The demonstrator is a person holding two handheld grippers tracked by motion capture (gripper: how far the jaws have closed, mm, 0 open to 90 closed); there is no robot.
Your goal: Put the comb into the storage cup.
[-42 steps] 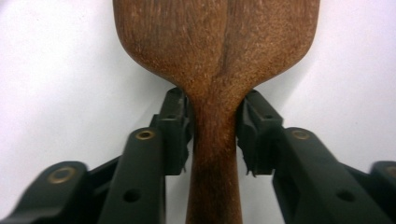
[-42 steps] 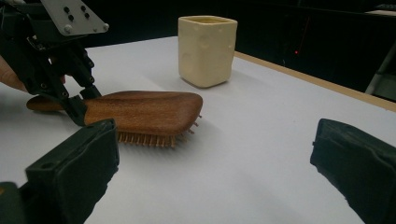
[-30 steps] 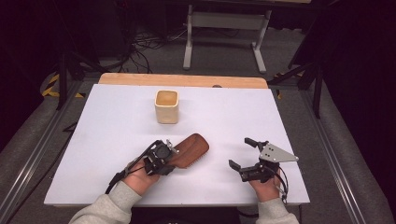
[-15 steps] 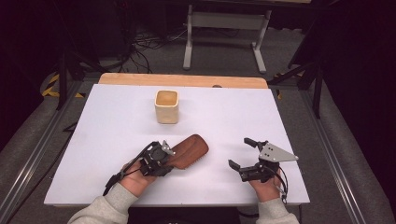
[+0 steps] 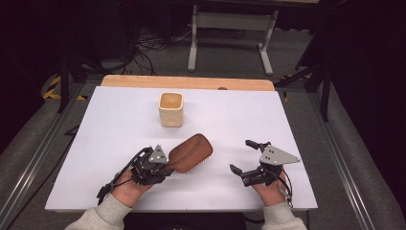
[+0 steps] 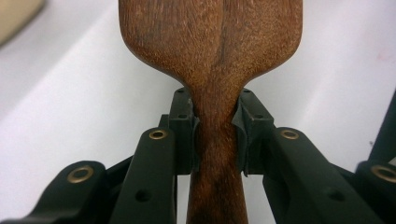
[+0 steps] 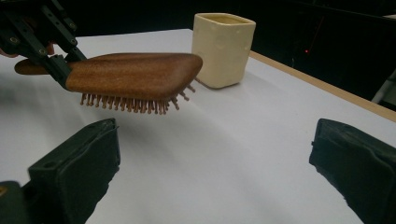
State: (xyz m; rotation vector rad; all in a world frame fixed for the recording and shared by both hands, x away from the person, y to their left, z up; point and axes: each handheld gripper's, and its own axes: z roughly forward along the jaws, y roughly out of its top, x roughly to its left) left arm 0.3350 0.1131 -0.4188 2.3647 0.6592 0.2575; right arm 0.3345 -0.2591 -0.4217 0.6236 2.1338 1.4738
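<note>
From the high view, the left gripper [image 5: 160, 167] is clamping the handle of a wooden hairbrush [image 5: 191, 152], near the front edge of the white table [image 5: 95, 143]. The brush's long axis is running diagonally, handle toward the person, head pointing away and to the right, roughly toward the space right of the cream cup [image 5: 170, 109], which is sitting well apart farther back. The right gripper [image 5: 242, 155] is resting over by the front right, jaws standing wide with nothing between them, pointing left toward the brush.

In the left gripper view, the hairbrush [image 6: 210, 56] is running straight up the middle, smooth wooden back facing the camera. Both black pads are pressing on the narrow neck where the handle is widening into the head, so that's a solid grip.

In the right gripper view, the hairbrush [image 7: 133, 72] is hanging clear above the table [image 7: 233, 154], lying about level with bristles pointing down, tip aiming toward the cup [image 7: 223, 49] just behind it. The left gripper [image 7: 58, 70] is holding it at the left end. The right gripper's own jaws are sitting far apart at the bottom corners, empty.
</note>
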